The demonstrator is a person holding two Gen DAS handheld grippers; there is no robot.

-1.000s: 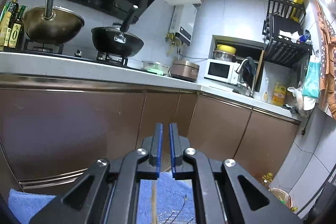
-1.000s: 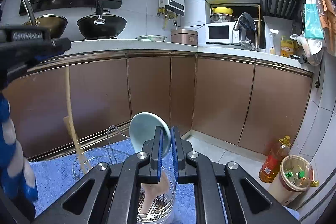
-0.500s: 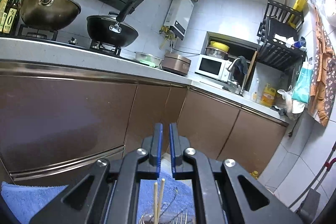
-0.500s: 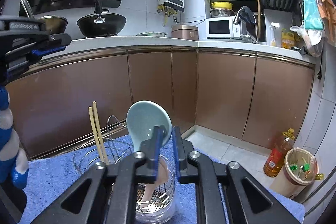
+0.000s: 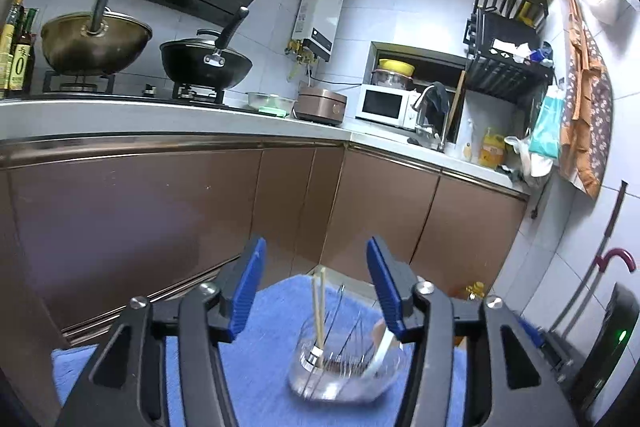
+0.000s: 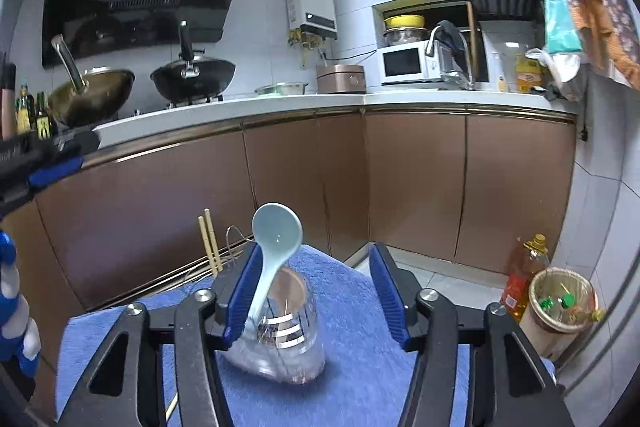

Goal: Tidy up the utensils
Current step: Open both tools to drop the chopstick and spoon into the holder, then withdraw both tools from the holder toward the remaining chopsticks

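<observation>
A clear utensil holder [image 6: 280, 343] with a wire rack stands on a blue towel [image 6: 360, 307]; it also shows in the left wrist view [image 5: 344, 367]. A pale blue spoon [image 6: 276, 239] leans in it, bowl up. A pair of wooden chopsticks [image 5: 319, 311] stands upright in the holder, also seen in the right wrist view [image 6: 209, 247]. My left gripper [image 5: 316, 285] is open above the chopsticks. My right gripper [image 6: 312, 291] is open around the spoon handle, not gripping it.
Brown kitchen cabinets [image 6: 400, 187] run behind the towel under a white countertop with two woks [image 5: 206, 61]. An oil bottle [image 6: 524, 275] and a bin [image 6: 560, 307] stand on the floor at right. My left gripper's fingers show at far left in the right wrist view [image 6: 44, 163].
Both grippers have opened. The left let go of the chopsticks, which dropped into the holder. The right let go of the spoon, which now leans in the holder.
</observation>
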